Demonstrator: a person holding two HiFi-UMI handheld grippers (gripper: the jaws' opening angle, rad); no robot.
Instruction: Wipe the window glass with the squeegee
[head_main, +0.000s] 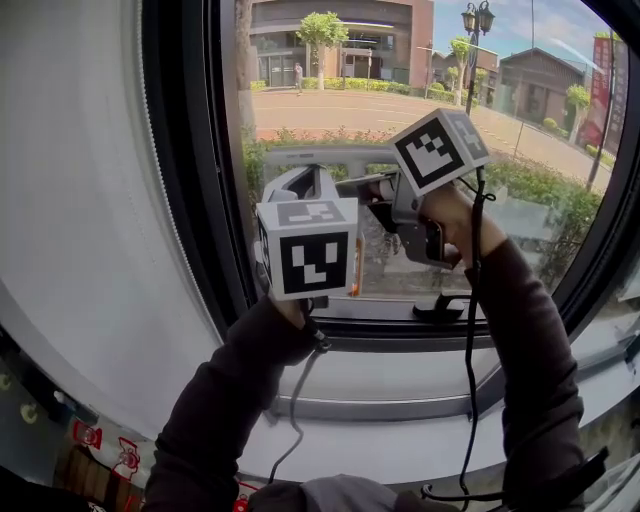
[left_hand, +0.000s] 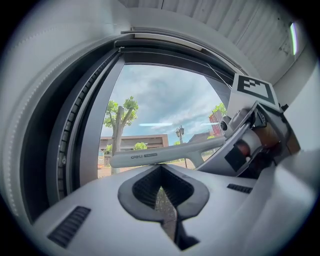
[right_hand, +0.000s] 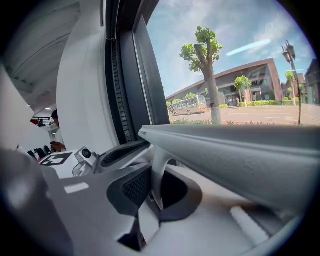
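The grey squeegee (head_main: 318, 156) is held up in front of the window glass (head_main: 330, 80) with its long blade bar level. My right gripper (head_main: 378, 192) is shut on the squeegee's handle; in the right gripper view the thin handle stem (right_hand: 157, 175) runs between the dark pads and the blade bar (right_hand: 235, 152) stretches off to the right. In the left gripper view the blade bar (left_hand: 160, 156) crosses just ahead of the jaws. My left gripper (head_main: 300, 186) hangs close beside the right one, to its left, shut with nothing between its pads (left_hand: 176, 196).
A dark window frame (head_main: 180, 150) stands at the left, with a pale wall (head_main: 80, 220) beyond it. Below the glass run the grey sill (head_main: 400, 390) and a black latch (head_main: 440, 310). A street, trees and buildings lie outside.
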